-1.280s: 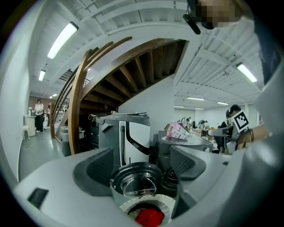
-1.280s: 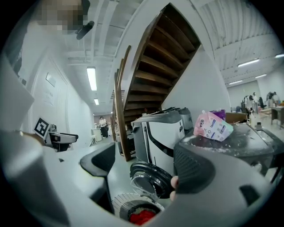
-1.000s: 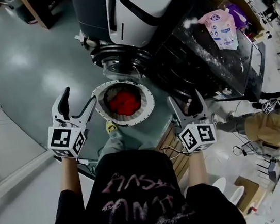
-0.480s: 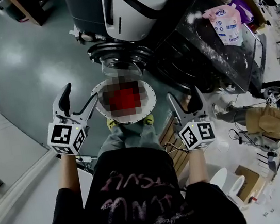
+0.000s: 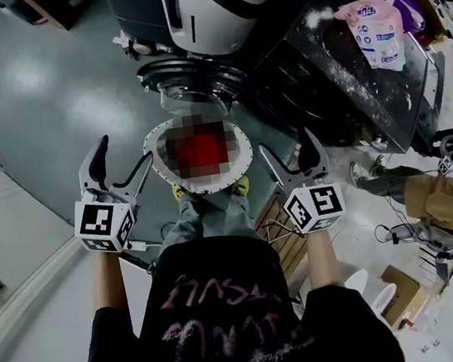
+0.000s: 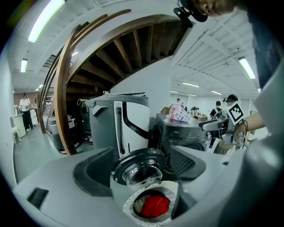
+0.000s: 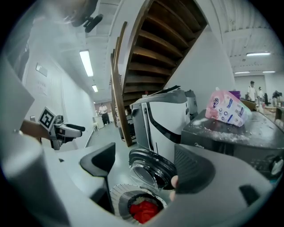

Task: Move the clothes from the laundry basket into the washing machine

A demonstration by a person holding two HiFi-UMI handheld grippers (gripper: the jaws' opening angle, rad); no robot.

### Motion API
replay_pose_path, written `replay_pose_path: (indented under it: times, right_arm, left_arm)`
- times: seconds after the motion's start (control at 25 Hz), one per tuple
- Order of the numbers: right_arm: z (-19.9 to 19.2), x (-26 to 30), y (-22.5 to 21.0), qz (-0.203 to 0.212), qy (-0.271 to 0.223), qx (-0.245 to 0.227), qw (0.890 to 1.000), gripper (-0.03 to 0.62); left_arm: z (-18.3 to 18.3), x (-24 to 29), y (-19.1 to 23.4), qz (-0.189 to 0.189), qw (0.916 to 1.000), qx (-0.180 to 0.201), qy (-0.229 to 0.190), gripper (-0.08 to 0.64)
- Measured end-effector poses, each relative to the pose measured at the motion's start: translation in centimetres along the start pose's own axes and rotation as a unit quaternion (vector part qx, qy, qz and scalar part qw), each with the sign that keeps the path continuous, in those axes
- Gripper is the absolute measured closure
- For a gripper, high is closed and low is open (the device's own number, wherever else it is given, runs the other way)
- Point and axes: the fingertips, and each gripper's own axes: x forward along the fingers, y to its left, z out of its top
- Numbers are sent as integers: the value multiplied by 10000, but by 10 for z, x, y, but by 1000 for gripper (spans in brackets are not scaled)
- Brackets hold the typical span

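i am looking down at one dark washing machine (image 5: 340, 91), its one round door (image 5: 192, 88) standing open, and just in front of it one laundry basket (image 5: 244, 158). over the last second both my hands are sinking a little. the left gripper (image 5: 127, 150) and the right gripper (image 5: 289, 148) are now hanging one at each side of the basket, near its rim but not touching it. the basket itself is staying where it was and the red garment (image 6: 153, 206) is still lying inside it, so nothing is going across to the machine yet. i am judging this as the reach-in before the first pick. both pairs of jaws are standing wide apart, holding nothing, with only the door and the basket showing between them. counting down: two grippers, one red garment, a pale bit of cloth (image 6: 139, 205) beside it that i cannot tell from a lining, and one pink pouch (image 5: 378, 27) sitting on top of the machine.
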Motion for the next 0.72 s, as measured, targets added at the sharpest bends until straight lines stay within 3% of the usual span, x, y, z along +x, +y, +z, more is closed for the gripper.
replay_pose_path:
  times: [0.28,0.4,0.48,0.6,0.72]
  right_arm:
    - [-43,12,12,508,511,-483,9962,176]
    - [-64,17,13,672,780,-809,9914,178]
    - [-76,19,13,775,972,-1209,9848,176]
    - [-86,18,17,1014,1211,-1867,9696,176]
    - [-92,16,21,1274,1457,-2331,9530,176]
  left_arm:
    - [-37,16,-9,-101,9980,366,512,166]
    - [-50,24,-21,-251,9926,906,772,166]
    - [-64,26,-27,-348,9830,1451,1070,166]
    - [-86,24,-35,-557,9579,2336,1575,166]
    - [-99,22,-38,-743,9384,2781,1912,166]
